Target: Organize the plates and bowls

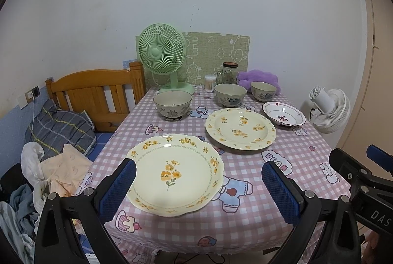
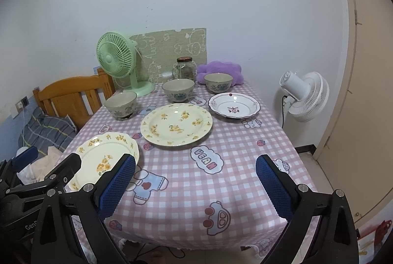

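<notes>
Looks like nothing's been sorted yet, so I'd call this the very start: everything is laid out singly on the checked tablecloth (image 2: 245, 141) and both grippers hang off the near edge of the table. The left gripper (image 1: 199, 186) has its jaws spread wide and empty, and so does the right gripper (image 2: 195, 180). Using the big round yellow-flower plate (image 1: 240, 127) in the middle as the landmark: the scalloped yellow plate (image 1: 175, 173) sits nearer the camera and to its left, right in front of the left gripper, the small white plate with the pink rim (image 1: 283, 114) is just off its far right side, and the three bowls run in a row behind it, left bowl (image 1: 172, 103), middle bowl (image 1: 230, 93) and right bowl (image 1: 263, 90). The green fan (image 1: 161, 53) and a glass jar (image 1: 227, 73) stand further back still. My guess for the next move: the left gripper goes for the rim of the scalloped plate, pinches it edge-on, lifts and stacks it with the other plates. Thin glazed rim, so it'll need a firm, square bite or it'll slip.
</notes>
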A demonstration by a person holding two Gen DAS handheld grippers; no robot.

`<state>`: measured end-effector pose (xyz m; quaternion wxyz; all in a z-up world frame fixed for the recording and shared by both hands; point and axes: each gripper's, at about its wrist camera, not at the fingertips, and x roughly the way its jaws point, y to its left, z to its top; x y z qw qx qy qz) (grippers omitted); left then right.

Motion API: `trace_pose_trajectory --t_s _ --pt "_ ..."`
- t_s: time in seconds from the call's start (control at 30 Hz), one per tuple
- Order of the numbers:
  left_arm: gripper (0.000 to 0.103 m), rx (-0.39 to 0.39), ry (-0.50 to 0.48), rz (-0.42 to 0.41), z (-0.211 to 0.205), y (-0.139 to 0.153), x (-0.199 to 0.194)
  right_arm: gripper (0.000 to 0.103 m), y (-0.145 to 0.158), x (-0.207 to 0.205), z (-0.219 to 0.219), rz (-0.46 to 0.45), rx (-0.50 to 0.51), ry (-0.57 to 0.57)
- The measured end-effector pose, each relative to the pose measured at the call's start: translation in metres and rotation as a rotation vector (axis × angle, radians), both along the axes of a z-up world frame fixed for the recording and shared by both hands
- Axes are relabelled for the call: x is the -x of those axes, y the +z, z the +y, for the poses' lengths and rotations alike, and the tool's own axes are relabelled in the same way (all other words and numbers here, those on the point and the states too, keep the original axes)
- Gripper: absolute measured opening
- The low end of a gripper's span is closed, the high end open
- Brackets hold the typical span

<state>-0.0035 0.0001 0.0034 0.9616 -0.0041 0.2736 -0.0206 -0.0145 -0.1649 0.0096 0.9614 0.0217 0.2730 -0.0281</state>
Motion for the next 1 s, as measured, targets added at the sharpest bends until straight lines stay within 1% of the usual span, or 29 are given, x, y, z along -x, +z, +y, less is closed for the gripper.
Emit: trace_pose_trajectory --t_s 1.0 --pt "0.103 -0.002 -0.001 -0.009 0.0011 0.0036 0.0014 0.1 0.0012 -0.0009 -0.0059 0.001 -0.006 -0.008"
